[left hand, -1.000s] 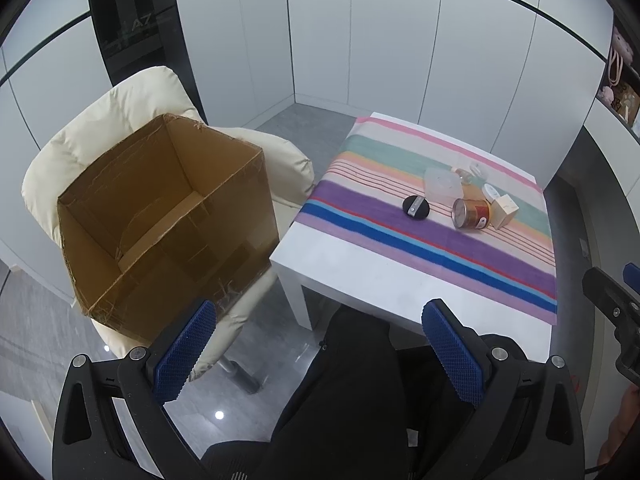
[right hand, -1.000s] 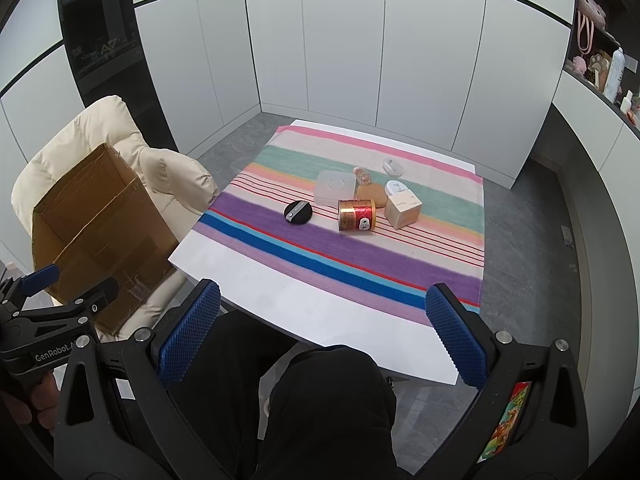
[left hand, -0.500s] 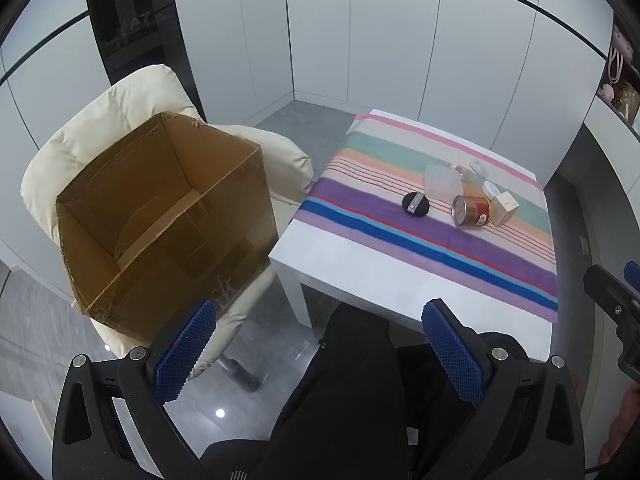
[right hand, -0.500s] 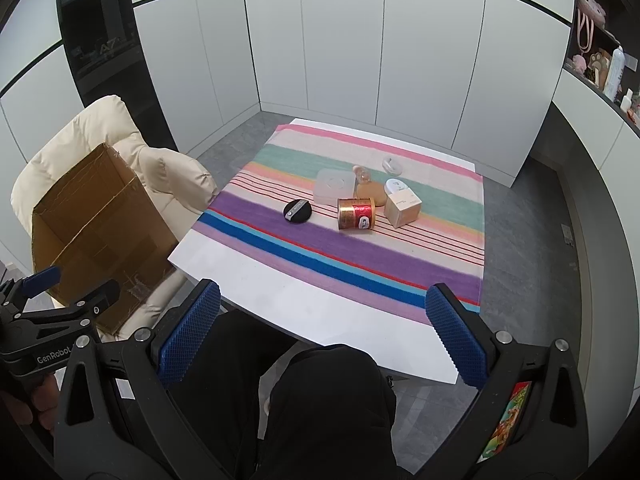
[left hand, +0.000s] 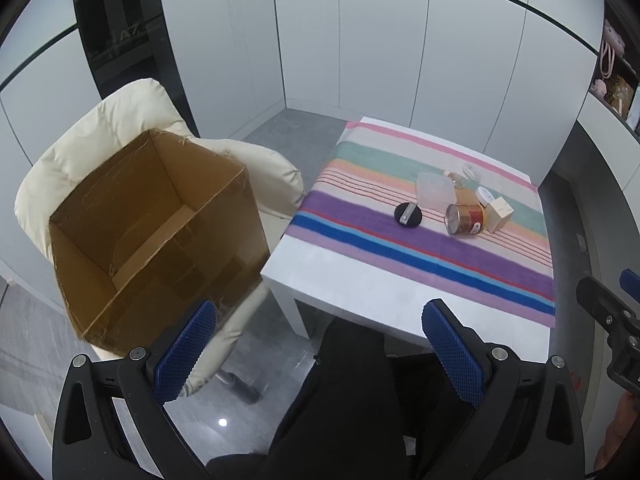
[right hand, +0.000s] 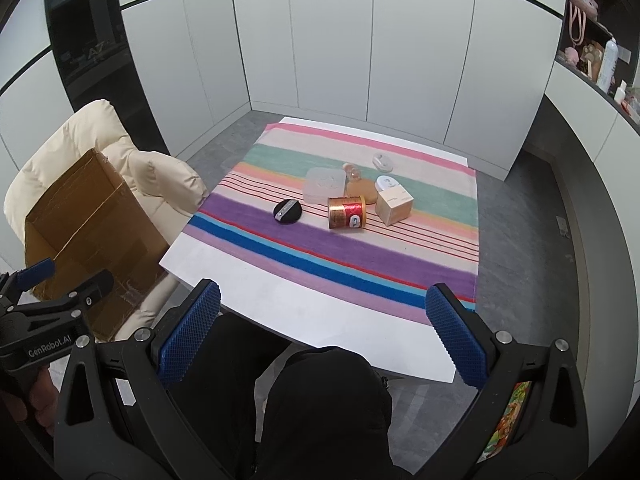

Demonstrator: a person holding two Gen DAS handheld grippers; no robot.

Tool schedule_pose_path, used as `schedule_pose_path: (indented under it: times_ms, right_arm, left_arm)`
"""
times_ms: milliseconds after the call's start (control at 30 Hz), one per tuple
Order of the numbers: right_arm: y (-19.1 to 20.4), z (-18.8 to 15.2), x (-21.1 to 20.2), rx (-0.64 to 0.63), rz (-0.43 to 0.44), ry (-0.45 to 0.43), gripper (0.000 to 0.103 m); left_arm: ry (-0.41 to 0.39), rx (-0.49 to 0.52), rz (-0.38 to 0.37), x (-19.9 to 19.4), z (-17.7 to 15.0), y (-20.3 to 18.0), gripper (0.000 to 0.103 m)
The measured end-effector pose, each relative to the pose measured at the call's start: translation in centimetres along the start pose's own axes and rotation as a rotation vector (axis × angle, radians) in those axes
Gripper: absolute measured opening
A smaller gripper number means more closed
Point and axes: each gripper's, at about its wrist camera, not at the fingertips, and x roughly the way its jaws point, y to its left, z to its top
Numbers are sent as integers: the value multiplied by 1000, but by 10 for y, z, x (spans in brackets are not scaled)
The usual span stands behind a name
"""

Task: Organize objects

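Gold can (right hand: 346, 212) on side — axis left-right

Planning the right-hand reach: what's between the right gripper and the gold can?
Right wrist view: only bare white table edge and striped cloth separate the open right gripper from the gold can.

Bright, even light, sharp focus, strong fisheye bending and dark corners

Open brown cardboard box (left hand: 156, 236) at 9 o'clock, resting on cream padded chair (left hand: 100, 128). White counter (left hand: 360, 280) with striped cloth (left hand: 420, 240) at 2 o'clock carries round black compact (left hand: 408, 213), gold-red can on its side (left hand: 464, 219), beige cube box (left hand: 499, 213), clear plastic container (left hand: 434, 191). Left gripper (left hand: 318, 350) at 6 o'clock, blue-padded fingers (left hand: 185, 350) spread wide, nothing between.
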Motion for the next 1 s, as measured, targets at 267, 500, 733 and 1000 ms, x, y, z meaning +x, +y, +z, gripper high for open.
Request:
schedule_pose_path:
  times_ms: [267, 500, 733, 1000]
  right_arm:
    - [-2, 7, 15, -27, -59, 8, 103]
    - [-12, 13, 29, -23, -109, 19, 103]
    - [-32, 15, 47, 15, -34, 51, 103]
    - [-41, 22, 71, 19, -61, 71, 103]
  left_arm:
    - [46, 3, -38, 18, 9, -5, 103]
    - [56, -2, -62, 27, 18, -16, 103]
    - [36, -27, -106, 41, 30, -30, 103]
    - [27, 60, -105, 61, 45, -59, 103]
